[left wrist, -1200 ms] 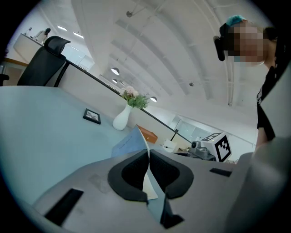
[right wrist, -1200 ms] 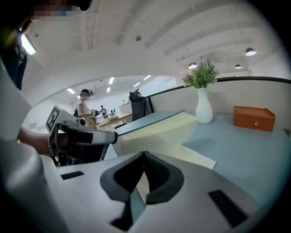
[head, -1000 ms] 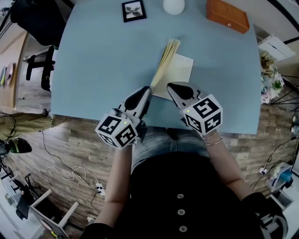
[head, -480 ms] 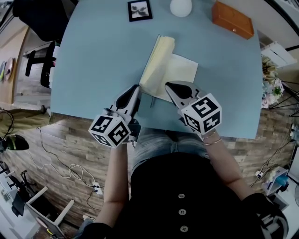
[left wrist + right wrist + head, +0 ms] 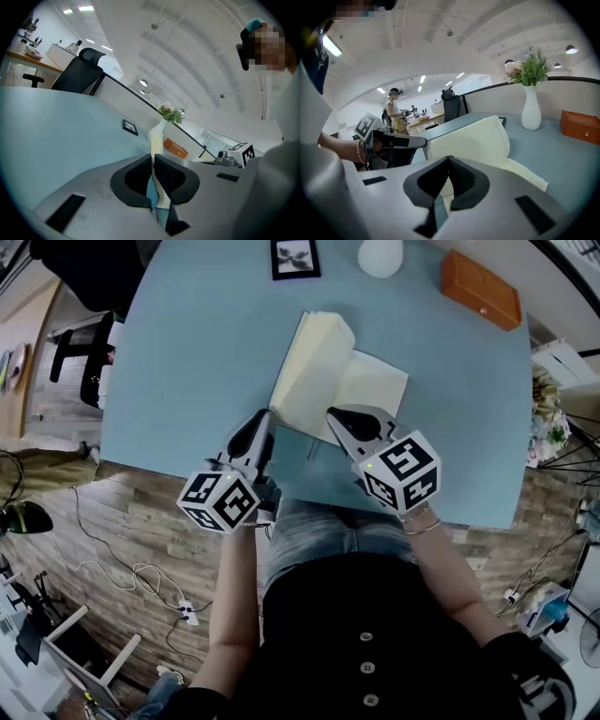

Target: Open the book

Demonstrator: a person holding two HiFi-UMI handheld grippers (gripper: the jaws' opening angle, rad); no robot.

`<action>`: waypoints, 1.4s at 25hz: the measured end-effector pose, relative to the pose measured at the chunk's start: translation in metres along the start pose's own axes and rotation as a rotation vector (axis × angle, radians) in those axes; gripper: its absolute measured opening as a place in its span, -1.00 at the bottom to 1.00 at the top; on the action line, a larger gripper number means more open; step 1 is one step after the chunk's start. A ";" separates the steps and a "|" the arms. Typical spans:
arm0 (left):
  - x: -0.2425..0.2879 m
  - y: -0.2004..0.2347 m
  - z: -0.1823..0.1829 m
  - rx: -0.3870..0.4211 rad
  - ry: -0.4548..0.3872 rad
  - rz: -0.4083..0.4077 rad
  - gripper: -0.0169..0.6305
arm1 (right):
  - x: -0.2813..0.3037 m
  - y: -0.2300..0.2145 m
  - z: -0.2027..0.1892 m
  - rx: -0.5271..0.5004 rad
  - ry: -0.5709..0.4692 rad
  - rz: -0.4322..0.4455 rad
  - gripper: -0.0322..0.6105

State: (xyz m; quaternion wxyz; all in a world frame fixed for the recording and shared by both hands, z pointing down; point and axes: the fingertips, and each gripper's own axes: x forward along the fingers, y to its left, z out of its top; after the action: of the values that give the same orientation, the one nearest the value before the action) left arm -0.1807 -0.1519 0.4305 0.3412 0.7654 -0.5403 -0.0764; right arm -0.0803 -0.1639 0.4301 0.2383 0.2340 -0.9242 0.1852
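A cream-paged book (image 5: 323, 381) lies on the light blue table (image 5: 187, 362). Its left block of pages stands raised and leans left, and the right half lies flat. My left gripper (image 5: 265, 418) is at the book's near left corner, shut on the edge of the raised part. In the left gripper view that edge (image 5: 156, 140) rises edge-on out of the closed left gripper (image 5: 153, 157). My right gripper (image 5: 334, 416) is shut, with its tip over the near edge of the flat page. In the right gripper view the leaning pages (image 5: 473, 138) fill the space beyond the right gripper (image 5: 448, 160).
At the table's far edge stand a small picture frame (image 5: 295, 257), a white vase (image 5: 380, 254) and an orange box (image 5: 480, 289). A black office chair (image 5: 80, 273) stands off the table's far left corner. The table's near edge runs just under both grippers.
The raised block of pages has swung from standing on edge to leaning well left, opening the book wider. My left gripper has moved left with it; the right gripper has shifted a little.
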 end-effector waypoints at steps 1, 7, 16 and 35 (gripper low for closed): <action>0.000 0.004 0.000 -0.004 -0.002 0.011 -0.88 | 0.002 0.001 0.000 0.000 0.003 0.003 -0.89; 0.002 0.025 -0.002 -0.037 -0.017 0.073 -0.88 | 0.011 -0.002 -0.004 0.003 0.029 0.014 -0.89; 0.002 0.046 -0.021 -0.075 0.036 0.153 -0.88 | 0.018 -0.003 -0.013 0.008 0.054 0.035 -0.89; 0.005 0.072 -0.052 0.013 0.189 0.267 -0.86 | 0.039 -0.003 -0.028 0.014 0.097 0.059 -0.89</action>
State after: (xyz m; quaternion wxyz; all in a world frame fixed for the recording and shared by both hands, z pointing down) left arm -0.2092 -0.1465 0.5145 0.3927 0.6928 -0.6030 0.0455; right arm -0.0991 -0.1674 0.4743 0.2758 0.1988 -0.9168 0.2096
